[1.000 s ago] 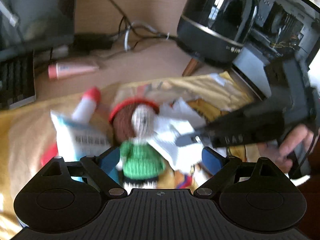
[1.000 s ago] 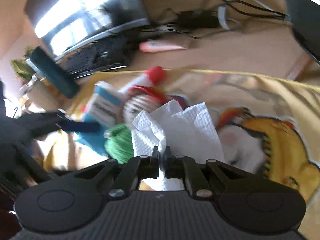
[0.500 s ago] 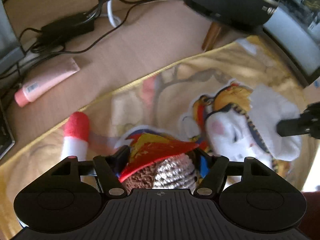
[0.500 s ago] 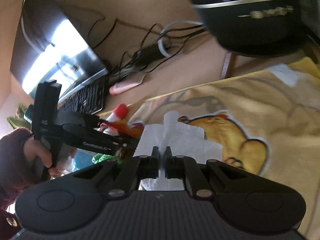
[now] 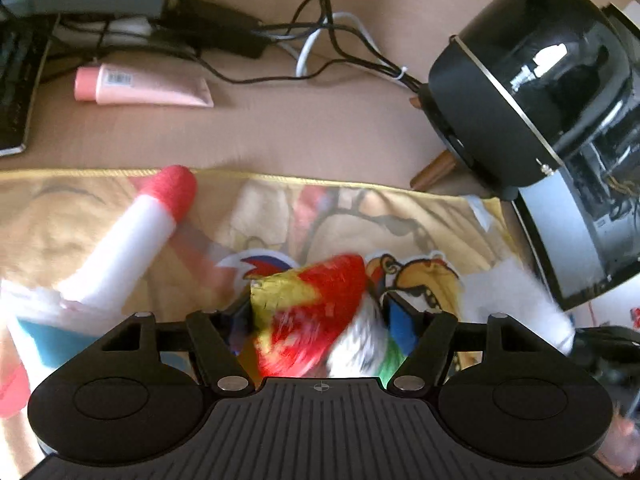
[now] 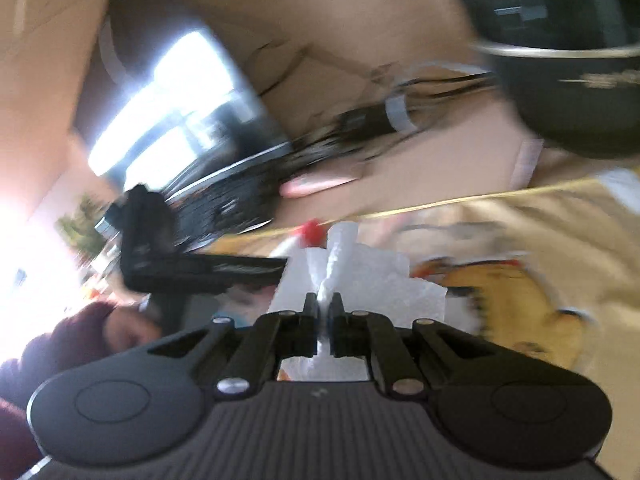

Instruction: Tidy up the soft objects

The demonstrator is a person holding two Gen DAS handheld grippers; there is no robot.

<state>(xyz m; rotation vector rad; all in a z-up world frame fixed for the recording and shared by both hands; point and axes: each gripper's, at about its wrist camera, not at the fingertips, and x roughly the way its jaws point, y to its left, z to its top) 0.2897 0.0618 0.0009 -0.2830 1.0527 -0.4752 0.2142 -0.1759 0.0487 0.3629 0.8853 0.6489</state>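
Knitted doll [image 5: 320, 312] clamped between left hand-held gripper [image 5: 318, 314] blue pads.

Left tool [image 5: 316, 312]: went from open around the knitted doll [image 5: 320, 320] to closed on its head, blue pads pressed against both sides. Doll now tilted, red hat brim up front, blurred. Right tool [image 6: 324, 316]: white paper towel [image 6: 360, 280] carried from beside the doll out over the yellow printed cloth [image 6: 560, 232].
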